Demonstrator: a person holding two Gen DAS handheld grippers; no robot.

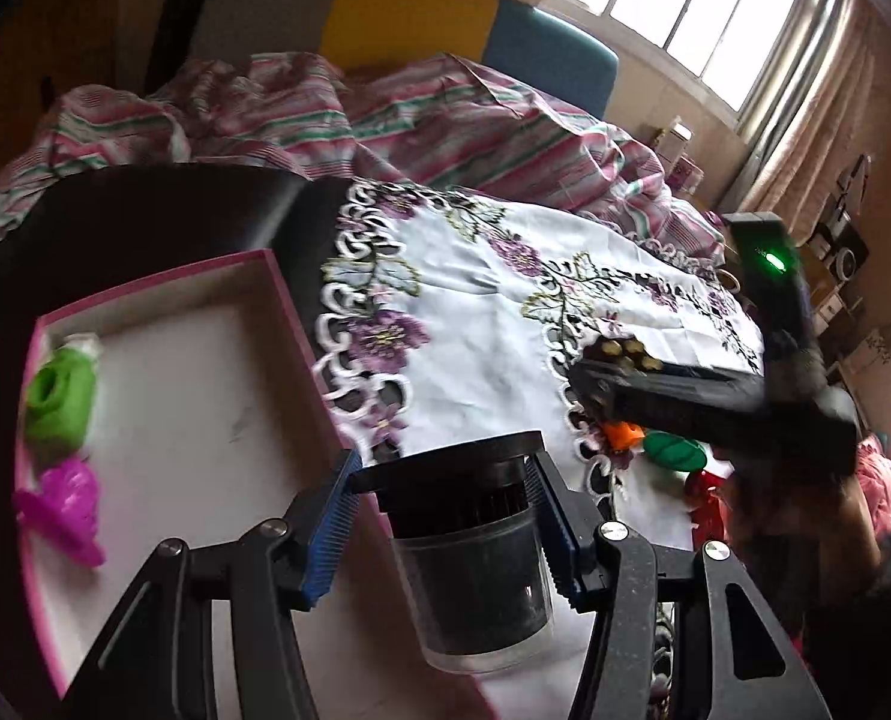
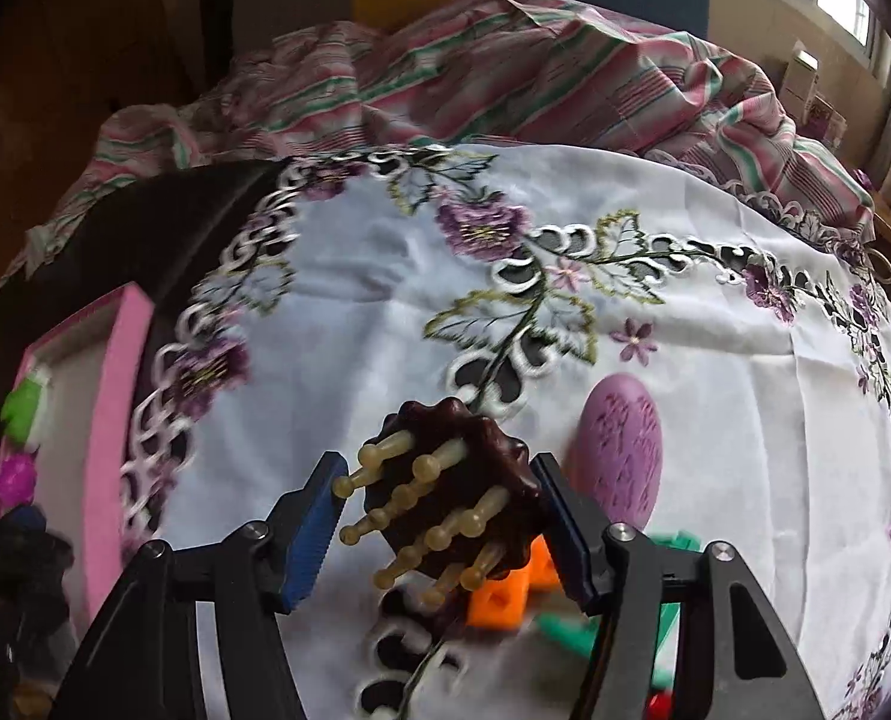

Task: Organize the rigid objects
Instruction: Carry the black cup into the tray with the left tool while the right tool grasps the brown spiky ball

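Note:
My left gripper is shut on a clear cup with a black ribbed insert and black lid, held over the right rim of the pink tray. In the tray lie a green piece and a magenta piece. My right gripper is shut on a dark brown scalloped massage brush with beige knobbed prongs; it hangs above the embroidered white cloth. The left wrist view shows that gripper at the right.
On the cloth by the right gripper lie a purple embossed oval, an orange block, green pieces and a red piece. A striped pink sheet is bunched behind the table. The tray's edge stands at the left.

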